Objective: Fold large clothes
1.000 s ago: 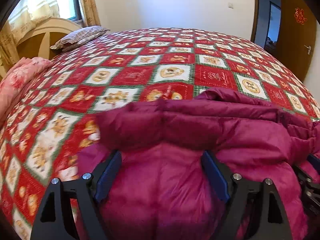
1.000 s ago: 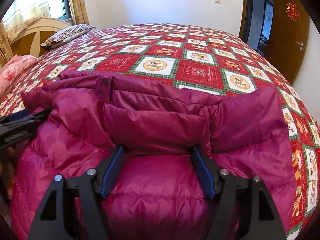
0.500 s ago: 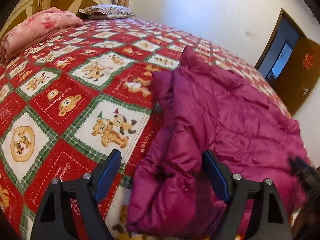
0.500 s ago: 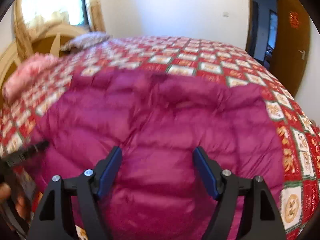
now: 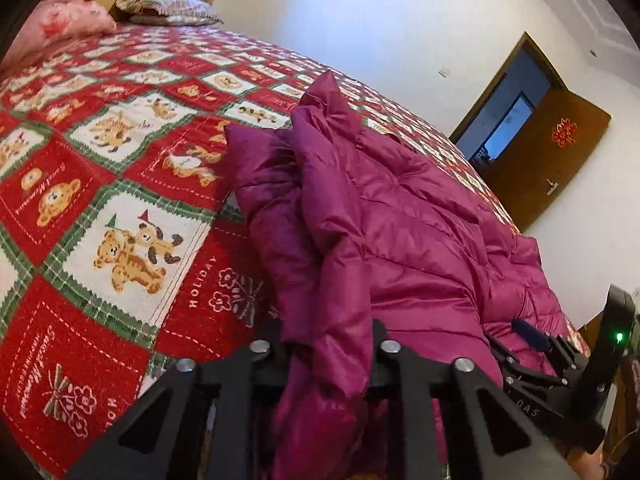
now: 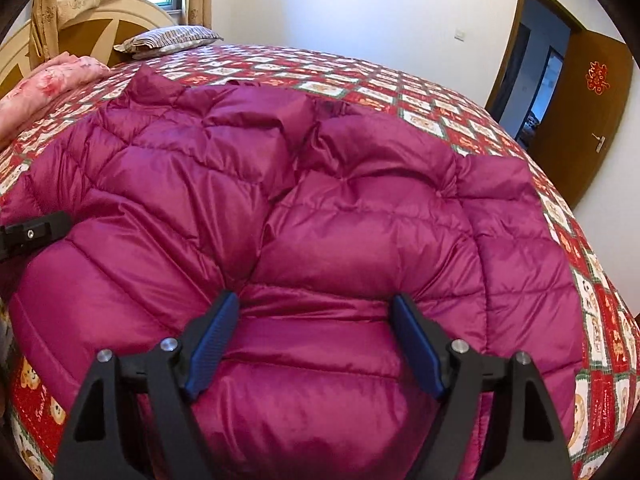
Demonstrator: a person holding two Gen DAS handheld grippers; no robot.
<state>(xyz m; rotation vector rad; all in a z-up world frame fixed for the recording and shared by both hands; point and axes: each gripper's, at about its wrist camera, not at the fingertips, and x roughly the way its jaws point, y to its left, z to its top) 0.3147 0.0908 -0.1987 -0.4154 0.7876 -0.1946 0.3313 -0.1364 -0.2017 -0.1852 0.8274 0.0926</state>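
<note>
I have a magenta puffer jacket (image 6: 320, 208) spread over the near end of a bed (image 5: 100, 184) covered with a red and green teddy-bear quilt (image 5: 120, 240). From my left wrist camera, the left gripper (image 5: 330, 364) has just been closing, and its jaws now pinch a bunched fold of the jacket's edge at about 6 o'clock in that view; the fabric fills the narrow gap between them, so I count it as gripped. The rest of the jacket runs away toward 1 o'clock, with bare quilt out at 9 o'clock. At 4 o'clock in the same view I see the right gripper (image 5: 532, 334) lying against the jacket. From the right wrist camera, the right gripper (image 6: 316, 340) has just been opening a little further and stands wide, its blue pads (image 6: 212, 340) resting on a puffed panel of the jacket without squeezing it. At 11 o'clock there I see a striped pillow (image 6: 172, 40) and a pink blanket (image 6: 56, 76) by the headboard (image 6: 100, 28), and an open brown door (image 6: 580, 112) at 2 o'clock.
</note>
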